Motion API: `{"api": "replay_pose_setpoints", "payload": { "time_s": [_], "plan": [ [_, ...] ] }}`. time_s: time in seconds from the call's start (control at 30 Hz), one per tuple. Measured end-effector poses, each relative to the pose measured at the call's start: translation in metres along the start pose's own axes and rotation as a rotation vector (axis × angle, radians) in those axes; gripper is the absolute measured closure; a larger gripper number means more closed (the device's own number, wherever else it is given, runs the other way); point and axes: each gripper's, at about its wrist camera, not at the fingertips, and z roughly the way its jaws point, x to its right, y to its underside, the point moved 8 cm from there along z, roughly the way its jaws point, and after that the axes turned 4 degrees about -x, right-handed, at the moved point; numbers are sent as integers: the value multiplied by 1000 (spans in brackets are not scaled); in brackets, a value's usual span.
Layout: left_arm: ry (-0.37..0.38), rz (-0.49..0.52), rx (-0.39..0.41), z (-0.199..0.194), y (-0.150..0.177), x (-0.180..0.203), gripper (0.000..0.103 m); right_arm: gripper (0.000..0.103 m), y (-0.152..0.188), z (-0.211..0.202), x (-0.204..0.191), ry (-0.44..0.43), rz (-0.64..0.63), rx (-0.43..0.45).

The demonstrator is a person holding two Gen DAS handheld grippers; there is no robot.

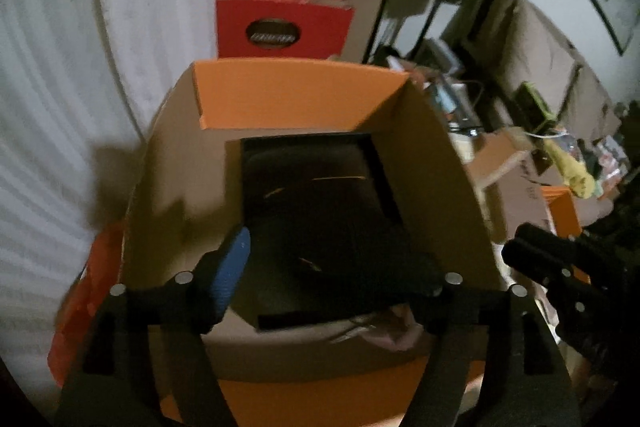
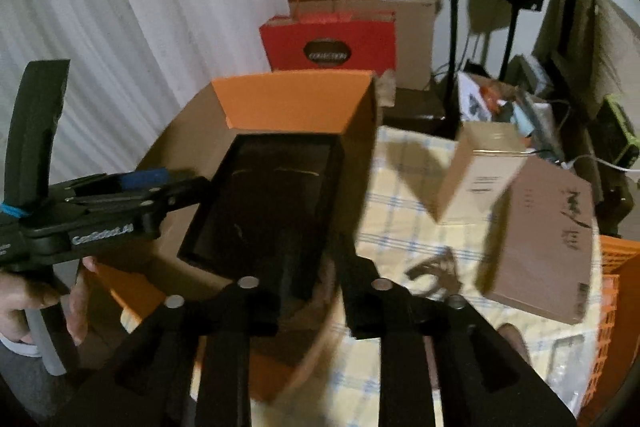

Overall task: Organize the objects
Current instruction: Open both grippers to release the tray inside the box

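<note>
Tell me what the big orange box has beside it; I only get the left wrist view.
Observer: A pale yellow checked cloth spreads to the right of the orange box.
Operator: Anything on that cloth?
Observer: A small brown box and, nearer the camera, a bigger brown box.
Operator: Is the right gripper holding anything?
Observer: No. The right gripper hovers open over the near corner of the black tray.

Dim indoor light, motion blur throughout, hard shadows, fisheye bending at edges
</note>
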Motion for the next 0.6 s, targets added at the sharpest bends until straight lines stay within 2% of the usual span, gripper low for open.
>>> {"api": "replay_pose_setpoints", "payload": {
  "time_s": [0.2,0.43,0.53,0.6],
  "plan": [
    [49,54,25,-15,6,39,19,54,12,-40,26,74,-5,47],
    [76,102,29,-27,22,76,17,44,30,-66,58,134,39,62],
    [91,120,28,-29,28,91,8,39,39,-75,71,157,60,68],
    [107,128,33,-31,33,100,6,33,46,-78,77,167,69,70]
  ]
}}
